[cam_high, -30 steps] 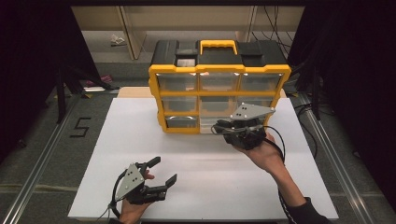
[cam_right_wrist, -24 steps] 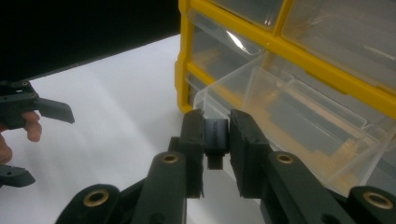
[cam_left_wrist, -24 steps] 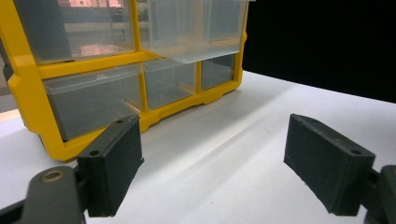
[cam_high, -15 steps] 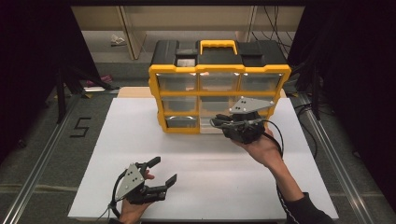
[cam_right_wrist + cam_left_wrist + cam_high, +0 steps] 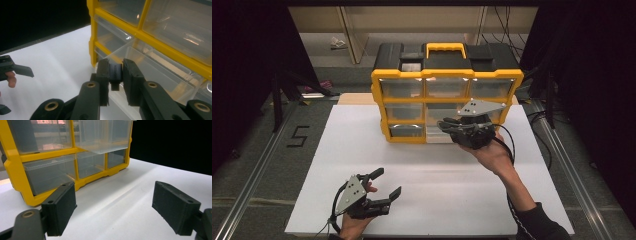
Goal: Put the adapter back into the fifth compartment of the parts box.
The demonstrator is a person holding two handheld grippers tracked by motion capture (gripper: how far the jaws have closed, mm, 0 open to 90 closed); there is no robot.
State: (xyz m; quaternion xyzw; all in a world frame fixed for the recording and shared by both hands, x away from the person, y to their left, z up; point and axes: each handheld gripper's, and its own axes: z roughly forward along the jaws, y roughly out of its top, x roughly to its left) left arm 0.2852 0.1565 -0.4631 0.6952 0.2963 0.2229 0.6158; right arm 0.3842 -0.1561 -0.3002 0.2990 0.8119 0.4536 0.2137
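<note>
right gripper [image 5: 116, 72] edged left | pinching small black part [image 5: 115, 73] | left gripper [image 5: 112, 207] spread wide, empty

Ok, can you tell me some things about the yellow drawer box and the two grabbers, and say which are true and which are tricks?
1. The right gripper pinches a small black piece. True.
2. The left gripper is squeezed shut. False: its jaws stand wide apart, holding nothing.
3. The organizer has a yellow frame and clear drawers. True.
4. Every drawer is pushed in. False: one clear drawer near the right gripper is pulled out.
5. The organizer lies flat on its back. False: it stands upright on the white tabletop.
</note>
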